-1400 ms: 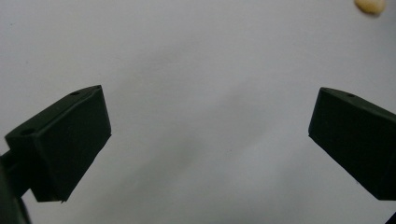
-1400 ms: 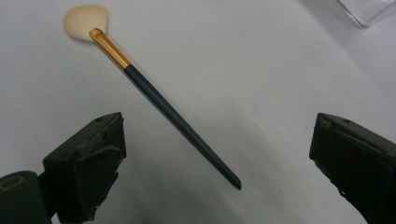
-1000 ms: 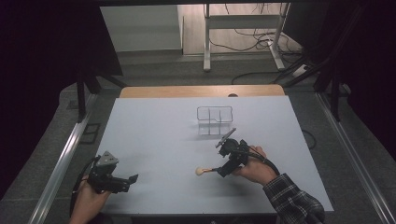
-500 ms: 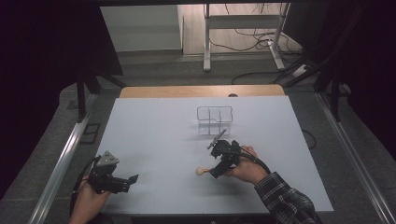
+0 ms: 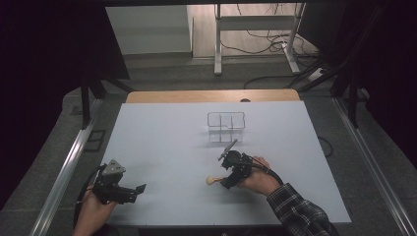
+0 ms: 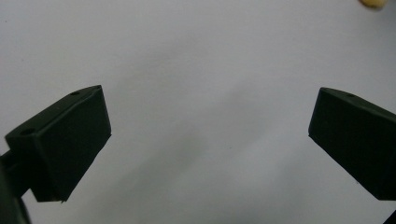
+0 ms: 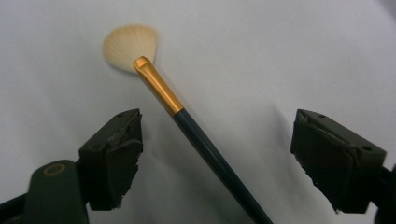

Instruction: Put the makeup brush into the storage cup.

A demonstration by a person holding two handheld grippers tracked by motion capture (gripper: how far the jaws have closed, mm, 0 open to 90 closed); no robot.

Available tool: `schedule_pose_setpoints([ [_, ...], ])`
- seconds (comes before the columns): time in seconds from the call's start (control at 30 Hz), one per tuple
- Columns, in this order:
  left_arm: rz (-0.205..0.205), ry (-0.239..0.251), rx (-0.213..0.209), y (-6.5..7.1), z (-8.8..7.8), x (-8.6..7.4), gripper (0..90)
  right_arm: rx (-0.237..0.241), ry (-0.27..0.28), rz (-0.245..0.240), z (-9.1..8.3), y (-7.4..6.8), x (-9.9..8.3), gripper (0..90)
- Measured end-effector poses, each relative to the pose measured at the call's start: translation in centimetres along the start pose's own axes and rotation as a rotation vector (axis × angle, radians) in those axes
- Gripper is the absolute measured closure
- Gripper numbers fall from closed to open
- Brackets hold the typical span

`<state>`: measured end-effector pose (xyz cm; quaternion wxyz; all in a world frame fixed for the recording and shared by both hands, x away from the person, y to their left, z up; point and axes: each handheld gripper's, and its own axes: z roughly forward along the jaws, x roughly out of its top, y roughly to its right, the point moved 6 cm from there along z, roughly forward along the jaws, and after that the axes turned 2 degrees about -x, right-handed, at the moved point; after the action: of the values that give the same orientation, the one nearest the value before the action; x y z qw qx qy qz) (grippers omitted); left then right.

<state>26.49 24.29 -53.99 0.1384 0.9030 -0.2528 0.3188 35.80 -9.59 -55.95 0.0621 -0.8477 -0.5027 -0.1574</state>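
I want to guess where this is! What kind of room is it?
Probably a lab or workshop set up for recording. A plain white table stands among dark curtains, loose cables lie on the floor behind, and a person works a claw over a fan brush near a wire rack.

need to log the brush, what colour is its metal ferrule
Gold, on the brush with cream bristles and a dark blue-green handle; clearest in the right gripper view.

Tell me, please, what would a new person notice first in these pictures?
First, the fan brush with cream bristles, a gold ferrule and a dark handle, lying on the white table between the right gripper's jaws, which have just been closing but do not press on it. Next, the clear divided organizer farther back at mid-table. The left gripper rests open at the near left.
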Motion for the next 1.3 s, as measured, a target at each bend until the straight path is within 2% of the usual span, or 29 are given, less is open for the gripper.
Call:
schedule_pose_setpoints([
  [0.23, 0.002, -0.004, -0.001, 0.0, 0.0, 0.0, 0.0, -0.001, -0.007, -0.02, 0.4, 0.0, -0.1, 22.8],
  [0.33, 0.005, -0.011, -0.001, 0.1, 0.1, -0.1, 0.0, 0.003, -0.013, -0.029, 0.3, -0.1, -0.1, 30.1],
  [0.4, 0.008, -0.014, -0.001, 0.1, 0.1, -0.1, 0.0, 0.008, -0.02, -0.037, 0.1, -0.2, -0.1, 38.7],
  [0.43, 0.009, -0.015, -0.001, 0.1, 0.2, -0.1, 0.0, 0.003, -0.021, -0.059, 0.0, -0.3, 0.0, 43.4],
  [0.5, 0.01, -0.017, -0.002, 0.1, 0.2, -0.1, 0.0, 0.01, -0.029, -0.062, -0.1, -0.6, 0.0, 53.2],
  [0.57, 0.013, -0.02, -0.002, 0.1, 0.2, -0.1, 0.0, 0.018, -0.038, -0.066, -0.2, -0.7, 0.0, 65.9],
  [0.63, 0.014, -0.021, -0.002, 0.1, 0.2, -0.1, 0.0, 0.021, -0.046, -0.067, -0.3, -0.8, 0.0, 83.2],
  [0.7, 0.014, -0.022, -0.002, 0.1, 0.2, -0.1, 0.0, 0.028, -0.048, -0.068, -0.3, -0.8, 0.0, 83.5],
  [0.8, 0.013, -0.021, -0.001, 0.1, 0.2, -0.1, 0.0, 0.045, -0.054, -0.043, -0.3, -0.8, 0.0, 83.6],
  [0.97, 0.013, -0.02, 0.001, 0.1, 0.2, -0.1, 0.0, 0.046, -0.039, -0.022, -0.3, -0.6, -0.1, 83.5],
  [1.0, 0.013, -0.02, 0.0, 0.1, 0.2, -0.1, 0.0, 0.047, -0.029, 0.0, -0.4, -0.6, -0.1, 83.5],
  [1.13, 0.014, -0.021, 0.002, 0.1, 0.2, -0.1, 0.0, 0.044, -0.013, 0.018, -0.6, -0.4, -0.3, 83.5],
  [1.3, 0.012, -0.02, 0.003, 0.1, 0.2, -0.1, 0.0, 0.05, 0.036, 0.049, -1.3, 0.0, -0.2, 83.6],
])
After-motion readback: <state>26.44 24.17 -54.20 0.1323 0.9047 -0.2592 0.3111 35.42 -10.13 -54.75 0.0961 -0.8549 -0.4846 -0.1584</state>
